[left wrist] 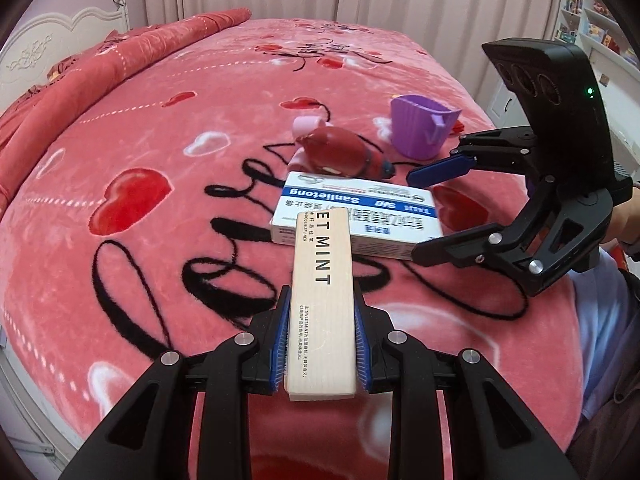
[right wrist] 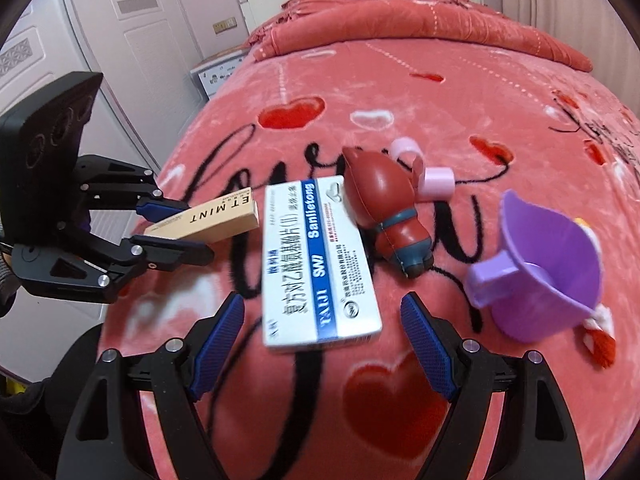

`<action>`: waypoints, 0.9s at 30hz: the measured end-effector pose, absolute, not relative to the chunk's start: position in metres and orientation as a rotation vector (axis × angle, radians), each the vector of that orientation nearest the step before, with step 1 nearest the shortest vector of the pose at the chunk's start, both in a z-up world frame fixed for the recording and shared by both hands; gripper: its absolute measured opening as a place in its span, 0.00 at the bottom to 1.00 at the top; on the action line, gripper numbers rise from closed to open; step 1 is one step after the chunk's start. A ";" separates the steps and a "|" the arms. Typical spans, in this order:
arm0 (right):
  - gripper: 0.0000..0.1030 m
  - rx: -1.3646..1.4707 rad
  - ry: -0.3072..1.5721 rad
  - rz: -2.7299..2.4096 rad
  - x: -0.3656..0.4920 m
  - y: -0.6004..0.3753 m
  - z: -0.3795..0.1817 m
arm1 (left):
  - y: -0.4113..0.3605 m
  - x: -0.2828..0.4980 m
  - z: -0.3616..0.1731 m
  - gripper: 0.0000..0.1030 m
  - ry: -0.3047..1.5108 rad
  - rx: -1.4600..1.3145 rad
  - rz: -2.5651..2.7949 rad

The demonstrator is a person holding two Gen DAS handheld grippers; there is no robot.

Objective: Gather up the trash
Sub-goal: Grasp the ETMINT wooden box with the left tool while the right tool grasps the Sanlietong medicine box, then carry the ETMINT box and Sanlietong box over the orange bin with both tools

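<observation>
My left gripper (left wrist: 321,342) is shut on a long beige box (left wrist: 322,300) printed "ET MINT" and holds it above the bed; it also shows in the right wrist view (right wrist: 208,222). A white and blue medicine box (left wrist: 356,216) lies flat on the pink blanket just beyond it. In the right wrist view the medicine box (right wrist: 316,264) lies between the open fingers of my right gripper (right wrist: 322,312), which do not touch it. The right gripper (left wrist: 416,216) shows in the left wrist view, open beside the medicine box.
A dark red toy figure (right wrist: 384,208) lies beside the medicine box, with small pink rolls (right wrist: 438,182) behind it. A purple cup (right wrist: 548,268) lies tilted to the right. The pink heart-print blanket (left wrist: 140,208) covers the bed, with a folded quilt (right wrist: 420,24) at the headboard.
</observation>
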State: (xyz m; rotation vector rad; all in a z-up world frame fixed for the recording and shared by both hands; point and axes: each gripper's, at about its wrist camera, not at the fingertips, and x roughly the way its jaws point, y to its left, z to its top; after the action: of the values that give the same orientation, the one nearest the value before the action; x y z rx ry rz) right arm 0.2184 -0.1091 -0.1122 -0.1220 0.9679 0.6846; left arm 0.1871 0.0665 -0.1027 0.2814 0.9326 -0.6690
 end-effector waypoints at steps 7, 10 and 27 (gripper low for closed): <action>0.57 -0.187 0.975 0.691 0.225 -0.096 -0.130 | 0.068 0.194 -0.111 0.28 0.938 0.251 -0.667; 0.56 -0.182 0.969 0.697 0.220 -0.099 -0.125 | 0.069 0.187 -0.104 0.28 0.937 0.249 -0.647; 0.56 -0.149 0.909 0.717 0.070 -0.158 -0.057 | 0.029 0.061 -0.035 0.28 0.879 0.344 -0.660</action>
State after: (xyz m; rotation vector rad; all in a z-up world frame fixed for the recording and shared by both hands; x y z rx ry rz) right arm 0.0702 -0.1580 -0.0573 -0.1494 0.9094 0.7172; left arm 0.0611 0.0288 -0.0351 0.3437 0.8791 -0.6602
